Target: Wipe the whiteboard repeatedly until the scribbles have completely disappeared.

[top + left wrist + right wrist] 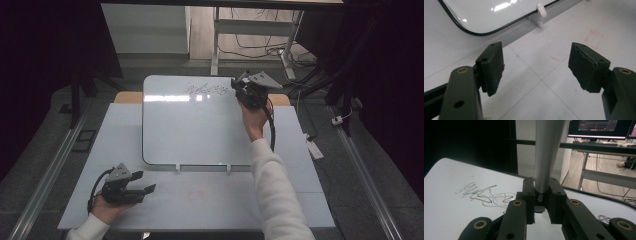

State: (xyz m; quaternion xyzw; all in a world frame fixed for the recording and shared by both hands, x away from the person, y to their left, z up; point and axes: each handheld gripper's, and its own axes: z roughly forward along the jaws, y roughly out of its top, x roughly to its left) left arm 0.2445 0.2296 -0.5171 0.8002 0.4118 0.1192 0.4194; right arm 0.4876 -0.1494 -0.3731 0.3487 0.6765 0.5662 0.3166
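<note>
Whiteboard (195,125) lies flat on surface (210,200), scribble (206,90) near its far edge. Right gripper (239,86) above whiteboard's far right corner, just beside scribble, fingers closed on pale marker (546,157) standing upright between them. Left gripper (148,189) rests on surface near whiteboard's near left corner, well apart from board, fingers spread wide, nothing between them. Faint red marks (594,38) on surface near whiteboard's near edge.

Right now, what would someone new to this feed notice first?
Probably the whiteboard lying flat mid-table, with black scribbles near its far edge. Beside those scribbles the right gripper is shut on a pale marker-like stick that points away from the hand. The left gripper rests open at the table's near left corner.
</note>
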